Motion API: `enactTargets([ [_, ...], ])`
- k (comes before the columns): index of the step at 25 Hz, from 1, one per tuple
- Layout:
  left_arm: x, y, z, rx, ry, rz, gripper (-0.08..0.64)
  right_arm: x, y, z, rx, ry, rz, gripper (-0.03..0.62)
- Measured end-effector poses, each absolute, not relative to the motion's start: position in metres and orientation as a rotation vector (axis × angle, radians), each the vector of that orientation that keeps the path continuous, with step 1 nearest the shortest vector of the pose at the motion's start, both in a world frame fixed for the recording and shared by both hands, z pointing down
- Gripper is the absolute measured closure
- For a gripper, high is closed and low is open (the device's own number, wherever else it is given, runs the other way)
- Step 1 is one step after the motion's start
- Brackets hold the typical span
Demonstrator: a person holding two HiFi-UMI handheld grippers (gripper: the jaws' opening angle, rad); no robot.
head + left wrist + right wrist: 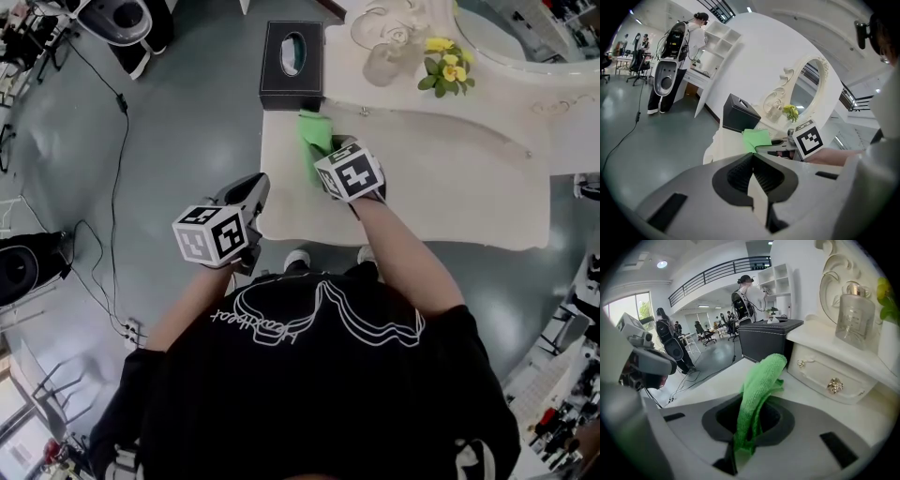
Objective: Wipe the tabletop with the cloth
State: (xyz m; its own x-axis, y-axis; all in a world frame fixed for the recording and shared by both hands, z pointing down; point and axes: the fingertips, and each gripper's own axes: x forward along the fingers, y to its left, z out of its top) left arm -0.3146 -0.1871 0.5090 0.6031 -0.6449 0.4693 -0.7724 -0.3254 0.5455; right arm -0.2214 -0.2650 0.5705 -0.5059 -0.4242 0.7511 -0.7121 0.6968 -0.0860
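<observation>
Green cloth (314,139), nipped tight in the right gripper (325,155) at the back left corner of the tabletop (441,187), just in front of the black tissue box (292,64). Jaws closed down to the thickness of the fabric, with a fold drawn through them and the free end humped up ahead, resting on the table near the drawer front (820,376). Idle off the table's left edge, over the grey floor (187,112), the left gripper (253,190), jaws pressed fully together on nothing.

Probably an early stroke of the wipe, with most of the top yet to be covered. To do it well: lower the wrist so the hump spreads and more fabric meets the surface; press lightly; pull in long overlapping passes from the corner toward the near edge; steer wide of the glass bottle (382,64) and yellow flowers (445,67) on the raised shelf (487,89) behind; keep the hard jaw tips off the finish.

Cloth looped and nubbly, microfibre by the look, soft and limp, likely to drag rather than glide. Tabletop cream, smooth, matt, rectangular with rounded corners. Drawer front moulded, with a small brass-coloured knob (834,385). Tissue box squared-off, leather-look, stitched at the edges. Bottle clear and square-shouldered.
</observation>
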Motion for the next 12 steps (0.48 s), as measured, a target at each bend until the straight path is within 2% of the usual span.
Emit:
enactTargets([
  [12, -0.279, -0.186, 0.492, 2.032, -1.200, 0.156, 0.557, -0.170, -0.268, 0.569, 0.857, -2.159, 0.484, 0.535],
])
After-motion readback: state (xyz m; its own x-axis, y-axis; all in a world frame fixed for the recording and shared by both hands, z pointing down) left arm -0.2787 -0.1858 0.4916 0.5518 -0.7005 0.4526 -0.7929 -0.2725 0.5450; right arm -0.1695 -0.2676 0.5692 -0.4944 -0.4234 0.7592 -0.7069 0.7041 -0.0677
